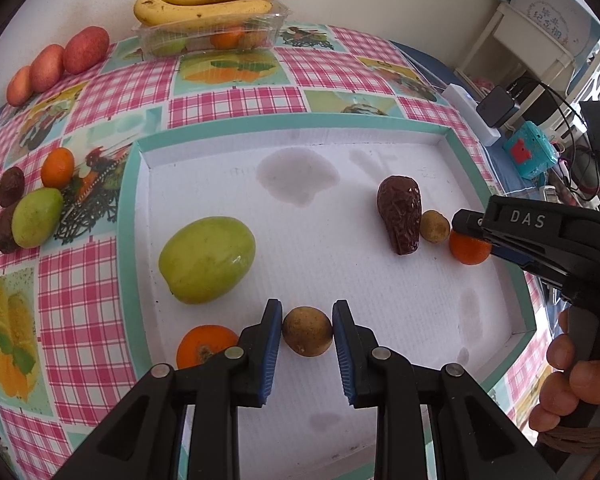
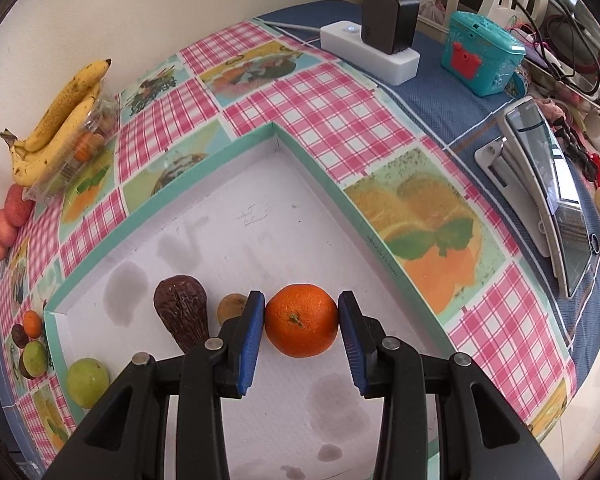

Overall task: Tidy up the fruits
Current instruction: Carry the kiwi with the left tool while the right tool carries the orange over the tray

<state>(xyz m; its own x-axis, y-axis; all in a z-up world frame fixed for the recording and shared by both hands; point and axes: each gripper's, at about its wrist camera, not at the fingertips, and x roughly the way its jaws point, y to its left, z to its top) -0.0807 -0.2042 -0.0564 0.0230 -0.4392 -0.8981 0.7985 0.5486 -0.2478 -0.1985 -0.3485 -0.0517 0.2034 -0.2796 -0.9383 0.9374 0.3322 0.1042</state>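
left gripper (image 1: 307, 334) brackets a small brown fruit (image 1: 307, 336) on the white tray (image 1: 380, 280), pads touching both sides. right gripper (image 2: 301, 322) closed onto an orange (image 2: 301, 320) near the tray's right edge, beside a wrinkled dark fruit (image 2: 182, 310).

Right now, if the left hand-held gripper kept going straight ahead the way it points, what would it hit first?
The small brown fruit, which already sits between the fingertips of the left hand-held gripper. Whether the pads touch it is unclear. Beyond it lies bare white tray floor, then the tray's far wall, though depth is hard to judge.
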